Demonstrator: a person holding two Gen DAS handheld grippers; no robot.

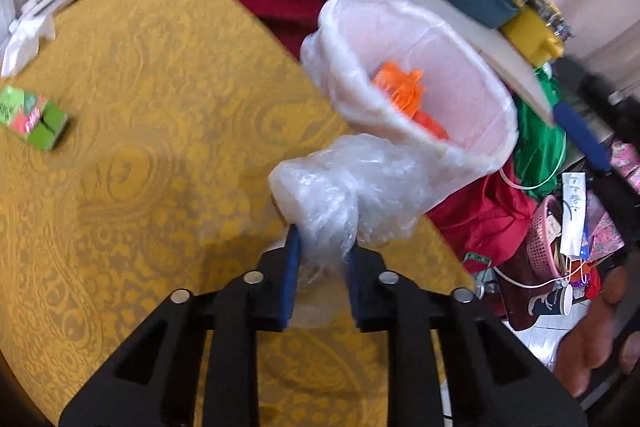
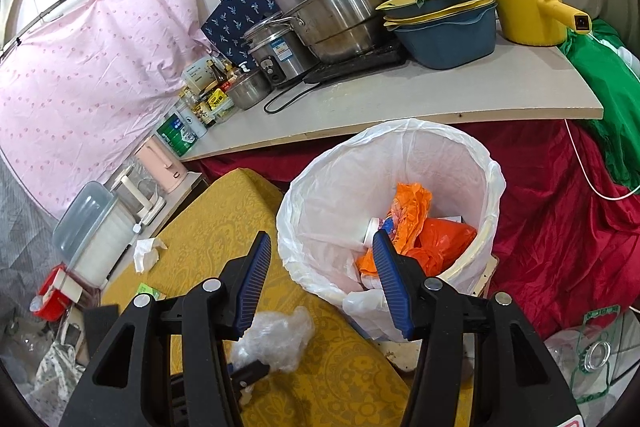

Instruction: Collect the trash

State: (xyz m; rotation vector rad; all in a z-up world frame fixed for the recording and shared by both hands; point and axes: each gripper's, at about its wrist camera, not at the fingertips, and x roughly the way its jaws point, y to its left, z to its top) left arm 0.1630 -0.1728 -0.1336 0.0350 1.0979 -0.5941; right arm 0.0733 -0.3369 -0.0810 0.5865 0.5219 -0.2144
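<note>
A crumpled clear plastic wrap (image 1: 344, 187) is pinched in the left claw (image 1: 322, 259) above the yellow surface (image 1: 140, 187), near the lined bin (image 1: 420, 75), presumably for dropping in. The right claw (image 2: 320, 283) is held spread, empty, over the bin's near rim.

Crumpled clear plastic wrap (image 1: 344, 187) — beside lined bin (image 1: 472, 67).
</note>
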